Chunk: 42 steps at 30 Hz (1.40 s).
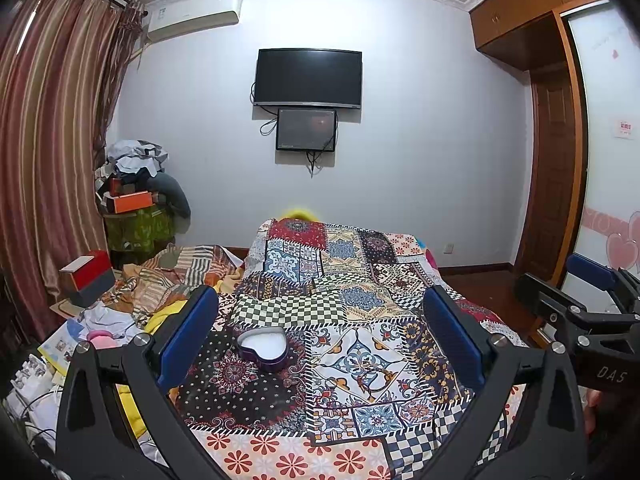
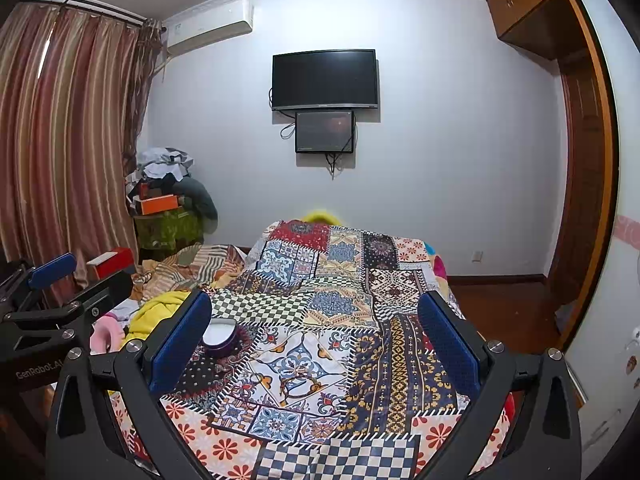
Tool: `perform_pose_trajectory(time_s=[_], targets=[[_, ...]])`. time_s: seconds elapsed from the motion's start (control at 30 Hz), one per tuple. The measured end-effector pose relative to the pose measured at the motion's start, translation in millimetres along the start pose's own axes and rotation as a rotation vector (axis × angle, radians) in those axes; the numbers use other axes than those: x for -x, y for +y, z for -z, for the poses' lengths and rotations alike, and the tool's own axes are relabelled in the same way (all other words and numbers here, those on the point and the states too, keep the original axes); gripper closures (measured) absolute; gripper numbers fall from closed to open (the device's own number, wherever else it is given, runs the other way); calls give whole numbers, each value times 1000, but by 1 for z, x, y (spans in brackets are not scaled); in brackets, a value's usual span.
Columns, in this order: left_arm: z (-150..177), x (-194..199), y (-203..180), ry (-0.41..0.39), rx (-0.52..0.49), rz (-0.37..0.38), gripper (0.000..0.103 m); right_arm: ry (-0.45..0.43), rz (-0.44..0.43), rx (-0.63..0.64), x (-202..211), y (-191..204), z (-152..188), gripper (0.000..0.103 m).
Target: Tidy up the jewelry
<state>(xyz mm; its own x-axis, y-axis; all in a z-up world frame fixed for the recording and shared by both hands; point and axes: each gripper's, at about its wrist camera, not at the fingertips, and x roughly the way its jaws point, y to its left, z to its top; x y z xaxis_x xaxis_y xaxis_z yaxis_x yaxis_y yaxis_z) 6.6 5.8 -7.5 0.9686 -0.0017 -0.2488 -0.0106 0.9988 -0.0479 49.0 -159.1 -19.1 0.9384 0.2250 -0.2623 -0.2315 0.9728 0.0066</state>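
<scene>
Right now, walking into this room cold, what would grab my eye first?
Probably the loud patchwork quilt covering the bed, with a small purple heart-shaped tin sitting open on its near left part. Next, the two black screens on the far wall: a large TV with a smaller monitor just below it. Framing each view are blue-padded grippers, the left gripper and right gripper, both open and holding nothing.

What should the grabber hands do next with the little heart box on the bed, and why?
Probably move the left gripper forward and down toward the heart-shaped box. The box sits open on the patchwork quilt, between that gripper's spread fingers, and nothing is held yet. The right gripper is open too, with the box off by its left finger.
</scene>
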Motion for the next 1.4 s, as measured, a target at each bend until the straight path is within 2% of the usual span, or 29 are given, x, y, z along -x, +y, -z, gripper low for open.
perform_pose_trajectory(time_s=[0.97,1.4], targets=[[1,-2,-1,2,-2,0,0,5,1,1,1,1,-2,1],[4,-22,0,50,8,6,0,59,27,3,-16,-9,7,1]])
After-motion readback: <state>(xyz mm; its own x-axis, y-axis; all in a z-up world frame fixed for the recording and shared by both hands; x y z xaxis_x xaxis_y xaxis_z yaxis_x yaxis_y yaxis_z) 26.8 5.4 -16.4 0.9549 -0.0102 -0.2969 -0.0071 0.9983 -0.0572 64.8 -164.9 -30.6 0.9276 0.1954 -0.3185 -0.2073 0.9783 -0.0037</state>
